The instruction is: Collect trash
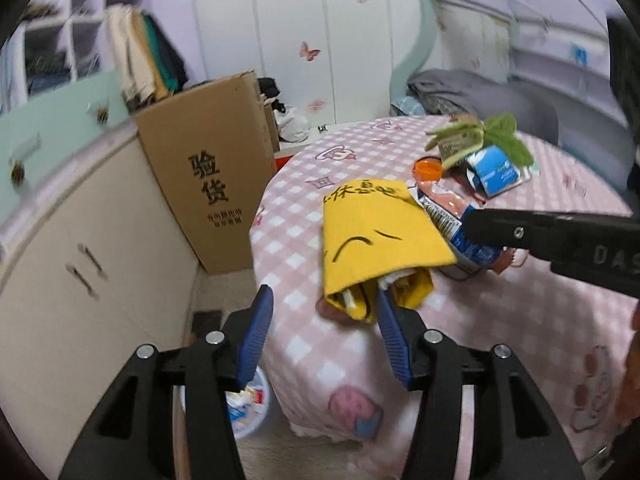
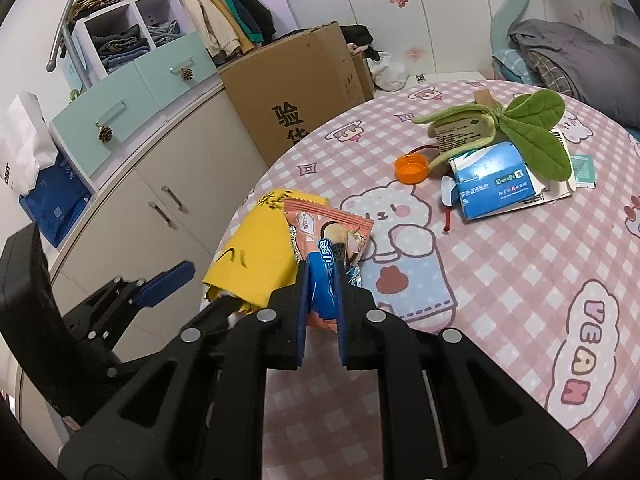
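Jaws: left gripper (image 1: pixel 326 306) apart, nothing pinched, yellow bag (image 1: pixel 380 240) just ahead on table (image 1: pixel 500 320); right gripper (image 2: pixel 322 276) clamped on snack wrapper (image 2: pixel 326 232)

Home bedroom: bed (image 2: pixel 520 280), hanging clothes (image 2: pixel 224 12), drawers (image 2: pixel 132 92).

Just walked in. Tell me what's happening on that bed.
A person is clearing trash off the pink checked blanket with two handheld grippers. The right gripper is shut on a pink and blue snack wrapper. The left gripper is open beside the yellow packet at the blanket's edge, not pressing on it. An orange cap, a blue box and a green plush leaf lie further back. A white bin with scraps sits on the floor below.
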Motion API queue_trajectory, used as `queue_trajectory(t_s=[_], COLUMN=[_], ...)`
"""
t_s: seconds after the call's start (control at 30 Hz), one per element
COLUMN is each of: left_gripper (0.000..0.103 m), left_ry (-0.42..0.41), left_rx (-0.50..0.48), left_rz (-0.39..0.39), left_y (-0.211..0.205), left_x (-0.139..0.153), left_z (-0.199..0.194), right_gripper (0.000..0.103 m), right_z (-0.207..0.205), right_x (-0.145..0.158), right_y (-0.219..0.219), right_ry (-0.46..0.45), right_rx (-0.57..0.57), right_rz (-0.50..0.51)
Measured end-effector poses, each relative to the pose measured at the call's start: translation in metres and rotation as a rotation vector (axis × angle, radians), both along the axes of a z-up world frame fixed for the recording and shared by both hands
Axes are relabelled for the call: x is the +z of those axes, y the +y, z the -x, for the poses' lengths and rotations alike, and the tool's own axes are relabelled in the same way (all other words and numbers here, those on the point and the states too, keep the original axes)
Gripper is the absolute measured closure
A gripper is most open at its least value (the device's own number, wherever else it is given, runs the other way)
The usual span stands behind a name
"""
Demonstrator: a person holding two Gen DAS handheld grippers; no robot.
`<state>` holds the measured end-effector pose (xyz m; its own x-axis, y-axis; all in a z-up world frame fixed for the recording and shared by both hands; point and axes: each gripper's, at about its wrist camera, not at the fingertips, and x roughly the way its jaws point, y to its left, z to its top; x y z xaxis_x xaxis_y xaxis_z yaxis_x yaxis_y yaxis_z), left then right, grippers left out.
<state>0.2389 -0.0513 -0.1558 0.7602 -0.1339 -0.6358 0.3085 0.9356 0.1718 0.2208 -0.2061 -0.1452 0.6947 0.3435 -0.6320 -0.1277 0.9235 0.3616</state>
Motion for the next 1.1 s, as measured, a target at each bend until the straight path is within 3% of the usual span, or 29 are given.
queue_trajectory(t_s=[0.2,0.23,0.27,0.3,0.33,0.5,0.63,0.9,1.1], left_gripper=[0.051,0.056,0.081,0.093,0.099,0.101,0.101,0.101,0.101], left_ry=[-0.092,-0.088,-0.082,-0.058,-0.035,-0.026,-0.02,-0.011,0.007], left_rx=[-0.101,-0.12,-0.125,-0.126,-0.113,-0.061,0.017,0.244,0.432], left_rz=[-0.143,-0.133,-0.116,-0.082,-0.028,0.16,0.232,0.32,0.335], left_y=[-0.032,-0.035,-0.036,-0.035,-0.03,-0.001,0.031,0.121,0.201], left_x=[-0.001,0.0,0.0,0.001,0.004,0.016,0.018,0.018,0.006], left_z=[-0.005,-0.007,-0.007,-0.011,-0.015,-0.014,-0.012,-0.001,0.0], right_gripper=[0.091,0.091,0.091,0.091,0.091,0.091,0.091,0.091,0.091], right_z=[-0.008,-0.008,-0.008,-0.008,-0.008,-0.009,-0.011,-0.028,-0.047], right_x=[-0.003,-0.003,-0.003,-0.002,-0.002,0.003,0.009,0.023,0.012], right_y=[-0.007,-0.007,-0.006,-0.006,-0.005,0.005,0.029,0.122,0.208], right_ry=[0.01,0.009,0.008,0.008,0.004,-0.006,-0.019,-0.046,-0.023], right_rx=[-0.01,-0.012,-0.013,-0.014,-0.017,-0.003,0.035,0.21,0.373], right_rz=[0.0,0.002,0.004,0.005,0.008,0.021,0.026,0.052,0.04])
